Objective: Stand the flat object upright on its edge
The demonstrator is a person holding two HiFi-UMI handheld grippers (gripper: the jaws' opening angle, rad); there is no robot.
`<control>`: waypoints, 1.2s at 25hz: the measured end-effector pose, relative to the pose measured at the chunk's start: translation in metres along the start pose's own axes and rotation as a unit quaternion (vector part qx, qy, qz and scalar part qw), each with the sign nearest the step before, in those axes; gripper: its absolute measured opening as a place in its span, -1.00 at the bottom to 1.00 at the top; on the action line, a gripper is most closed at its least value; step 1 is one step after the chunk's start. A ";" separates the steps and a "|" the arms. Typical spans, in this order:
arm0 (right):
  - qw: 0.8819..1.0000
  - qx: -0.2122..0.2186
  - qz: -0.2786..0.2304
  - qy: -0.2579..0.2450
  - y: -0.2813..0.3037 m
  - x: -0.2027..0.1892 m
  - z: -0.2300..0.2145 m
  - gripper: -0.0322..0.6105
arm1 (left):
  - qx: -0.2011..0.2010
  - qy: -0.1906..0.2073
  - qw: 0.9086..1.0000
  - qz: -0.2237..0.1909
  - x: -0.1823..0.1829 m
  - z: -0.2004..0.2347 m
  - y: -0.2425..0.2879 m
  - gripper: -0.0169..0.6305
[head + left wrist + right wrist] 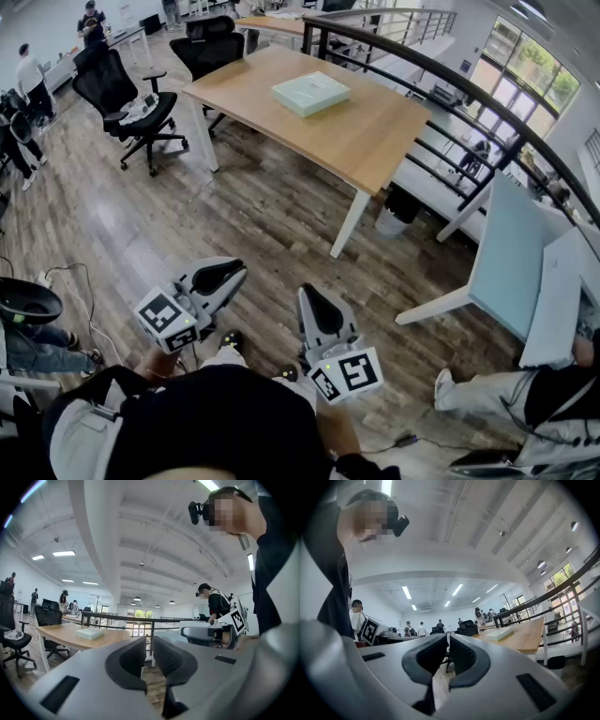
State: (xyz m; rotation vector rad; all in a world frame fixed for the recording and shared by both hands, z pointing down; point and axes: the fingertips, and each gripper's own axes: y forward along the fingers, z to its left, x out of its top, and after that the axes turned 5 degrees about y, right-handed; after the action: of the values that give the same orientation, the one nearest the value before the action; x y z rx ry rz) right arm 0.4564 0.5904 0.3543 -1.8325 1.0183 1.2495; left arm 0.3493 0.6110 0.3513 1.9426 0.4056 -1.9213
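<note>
A flat pale green box (pixel 311 93) lies on its broad face on the wooden table (pixel 375 141), far ahead of me. It also shows as a thin slab in the left gripper view (pixel 89 633) and the right gripper view (pixel 499 633). My left gripper (pixel 234 273) and right gripper (pixel 312 302) are held close to my body, over the floor, well short of the table. Both are shut with nothing between the jaws.
Black office chairs (pixel 127 94) stand left of the table. A dark railing (pixel 450 84) runs behind it on the right. A white bin (pixel 392 222) sits by the table leg. A light blue desk (pixel 511 253) is at right. People stand at the far left and sit nearby.
</note>
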 end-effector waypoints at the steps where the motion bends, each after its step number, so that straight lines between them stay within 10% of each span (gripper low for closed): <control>1: 1.000 0.001 -0.002 -0.002 -0.005 0.000 0.000 -0.80 | 0.002 0.001 1.000 0.000 -0.001 -0.005 0.000 -0.79; 30: 0.997 0.034 0.022 0.059 -0.012 -0.017 -0.029 -0.79 | 0.069 0.007 0.997 0.032 -0.023 -0.003 -0.009 -0.79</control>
State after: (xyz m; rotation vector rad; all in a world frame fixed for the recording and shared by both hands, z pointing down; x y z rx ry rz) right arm 0.4748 0.5744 0.3809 -1.8589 1.1564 1.1288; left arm 0.3472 0.6220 0.3742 2.0300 0.2179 -1.9414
